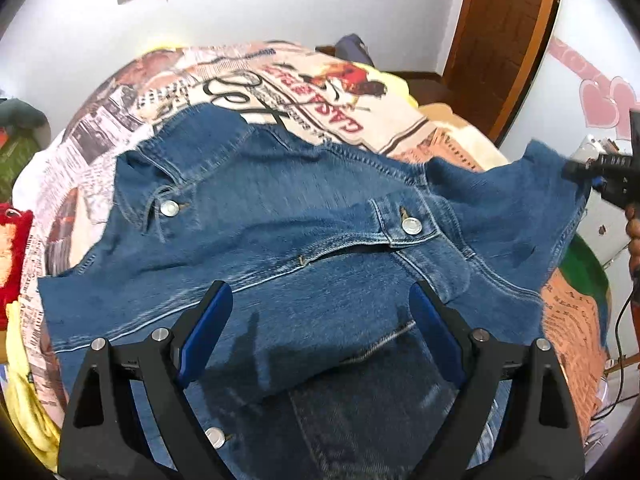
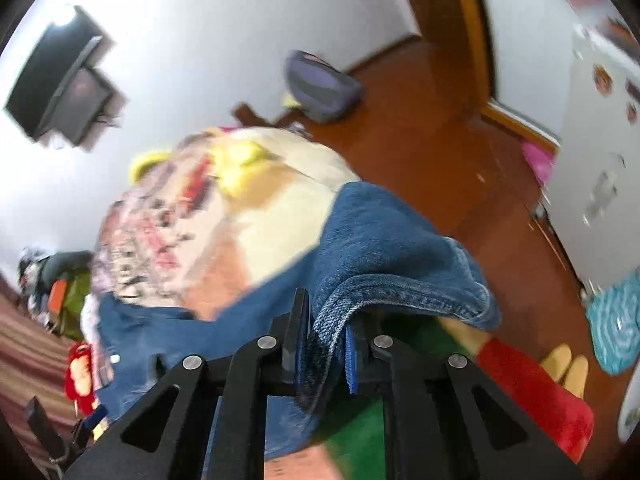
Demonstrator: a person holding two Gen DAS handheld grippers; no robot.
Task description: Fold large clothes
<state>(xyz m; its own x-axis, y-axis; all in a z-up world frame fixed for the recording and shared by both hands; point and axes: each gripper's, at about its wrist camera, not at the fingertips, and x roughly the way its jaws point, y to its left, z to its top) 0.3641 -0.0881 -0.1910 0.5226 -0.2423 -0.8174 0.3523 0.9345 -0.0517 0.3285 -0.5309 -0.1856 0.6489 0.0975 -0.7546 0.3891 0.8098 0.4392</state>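
Observation:
A blue denim jacket (image 1: 288, 232) with silver buttons lies spread on a bed with a newspaper-print blanket (image 1: 120, 120). My left gripper (image 1: 320, 308) is open just above the jacket's near part, holding nothing. My right gripper (image 2: 326, 332) is shut on a hem edge of the denim jacket (image 2: 380, 248) and holds it lifted off the bed. In the left wrist view the right gripper (image 1: 576, 170) shows at the far right, pinching the raised jacket corner.
A red cloth (image 1: 14, 248) and yellow cloth (image 1: 28, 400) lie at the bed's left. A wooden door (image 1: 500, 40) and a wall TV (image 2: 60, 80) stand behind. A bag (image 2: 320, 84) sits on the brown floor; a white cabinet (image 2: 600, 168) is right.

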